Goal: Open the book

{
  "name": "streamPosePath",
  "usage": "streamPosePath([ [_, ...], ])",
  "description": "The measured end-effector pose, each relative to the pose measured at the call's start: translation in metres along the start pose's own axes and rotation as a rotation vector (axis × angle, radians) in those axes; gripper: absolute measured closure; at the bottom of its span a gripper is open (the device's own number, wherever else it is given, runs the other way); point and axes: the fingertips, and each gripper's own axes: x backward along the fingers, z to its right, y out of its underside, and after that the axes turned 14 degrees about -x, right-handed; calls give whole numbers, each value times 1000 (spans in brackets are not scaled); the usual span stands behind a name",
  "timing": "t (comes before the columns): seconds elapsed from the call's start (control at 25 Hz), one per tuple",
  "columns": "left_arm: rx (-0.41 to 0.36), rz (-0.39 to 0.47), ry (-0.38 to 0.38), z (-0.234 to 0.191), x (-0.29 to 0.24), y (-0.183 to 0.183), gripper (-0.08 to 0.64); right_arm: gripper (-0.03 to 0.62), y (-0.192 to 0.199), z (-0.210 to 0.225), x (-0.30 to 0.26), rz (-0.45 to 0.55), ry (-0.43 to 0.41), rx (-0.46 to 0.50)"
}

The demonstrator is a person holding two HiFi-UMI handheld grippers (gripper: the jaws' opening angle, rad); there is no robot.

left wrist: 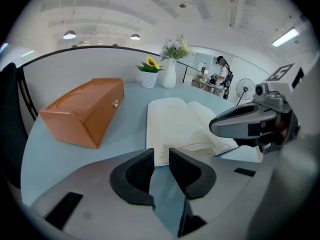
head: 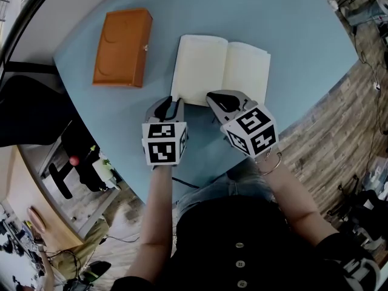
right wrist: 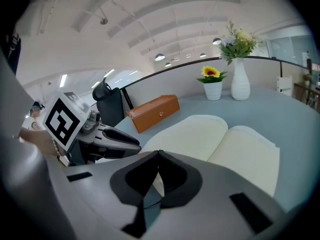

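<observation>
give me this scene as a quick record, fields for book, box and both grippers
book: open, blank pages up, flat on the table
orange box: closed, left of the book, apart from it
left gripper: jaws slightly apart, nothing between, near the book's front edge
right gripper: jaws together, empty, near the book's front edge
task: book already open

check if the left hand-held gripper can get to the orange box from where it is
Probably yes. The orange box lies ahead and left of the left hand-held gripper, with only bare blue table between them; the open book sits right of that path. The gripper's jaws stand apart, empty.
</observation>
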Motion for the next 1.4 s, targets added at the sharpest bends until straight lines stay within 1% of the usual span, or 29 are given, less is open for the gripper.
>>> streamPosePath([
  [0.28,31,78,-28,4,21,-22,485,591,-8,10,26,68,39,-29],
  [0.48,12,127,9,17,34,-35,489,591,-12,13,48,117,61,-46],
  [0.6,2,169,33,25,41,-46,510,591,-15,13,62,148,71,-49],
  [0.68,-17,192,46,31,48,-54,518,591,-16,12,70,164,76,-49],
  [0.88,-97,237,68,45,64,-76,528,591,-19,8,90,213,74,-63],
  [1.0,-135,274,94,50,73,-88,535,591,-22,4,98,241,74,-66],
  [1.08,-163,302,127,57,79,-96,537,591,-25,1,104,252,74,-63],
  [1.2,-204,346,198,70,91,-110,538,591,-30,-4,115,266,69,-43],
  [1.32,-243,378,223,79,101,-122,540,591,-37,-9,126,289,64,-30],
  [1.4,-240,412,239,83,107,-131,541,591,-41,-11,131,301,59,-24],
])
